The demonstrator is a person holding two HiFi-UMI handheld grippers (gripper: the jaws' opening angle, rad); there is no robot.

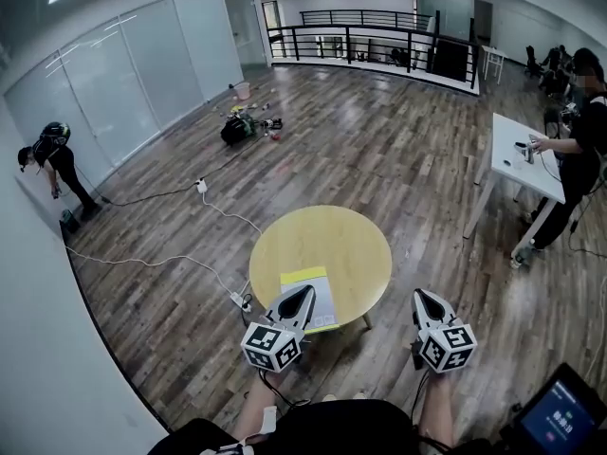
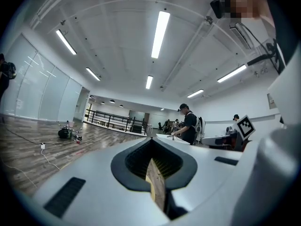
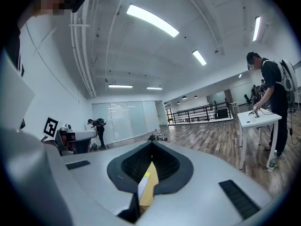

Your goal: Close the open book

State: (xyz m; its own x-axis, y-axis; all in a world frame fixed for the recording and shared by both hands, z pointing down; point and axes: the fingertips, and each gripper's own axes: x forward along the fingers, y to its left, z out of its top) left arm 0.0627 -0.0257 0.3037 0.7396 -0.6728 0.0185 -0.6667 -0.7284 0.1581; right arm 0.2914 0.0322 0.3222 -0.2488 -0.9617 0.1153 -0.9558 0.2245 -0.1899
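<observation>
Clock directions are from the round table (image 1: 322,240) in the head view, with 12 the far side.

- The book (image 1: 322,303) lies flat on the tabletop at 6, its near edge close to the table's near rim. There is a yellow band along its far edge and the rest is pale. I can't tell from here whether the cover is down.
- The left gripper (image 1: 304,292) is at about 6 to 7. Its tip hangs over the book's left part and its body overhangs the near rim. The left gripper view (image 2: 151,141) shows the jaws together with only a thin slit, and nothing is clamped. Whether it touches the book is unclear.
- The right gripper (image 1: 420,298) is at about 4 to 5, outside the rim over the floor and clear of the table edge. In the right gripper view (image 3: 151,146) the jaws are closed and empty.
- There is bare tabletop from 9 through 12 to 3.
- On the floor, a power strip (image 1: 239,300) sits just beside the table foot at 8, and a cable (image 1: 152,259) runs off towards 9 to 10.
- A clutter pile (image 1: 242,126) lies at 11, well apart from the table.
- A white desk (image 1: 517,154) stands at 2 with a person (image 1: 583,150) at it. There is an open floor lane between the desk and the table.
- A second person (image 1: 52,154) is at the wall at 10.
- A railing (image 1: 360,41) runs across at 12, far off.
- A screen (image 1: 567,415) is at the near right corner, at 5, beyond the right gripper.
</observation>
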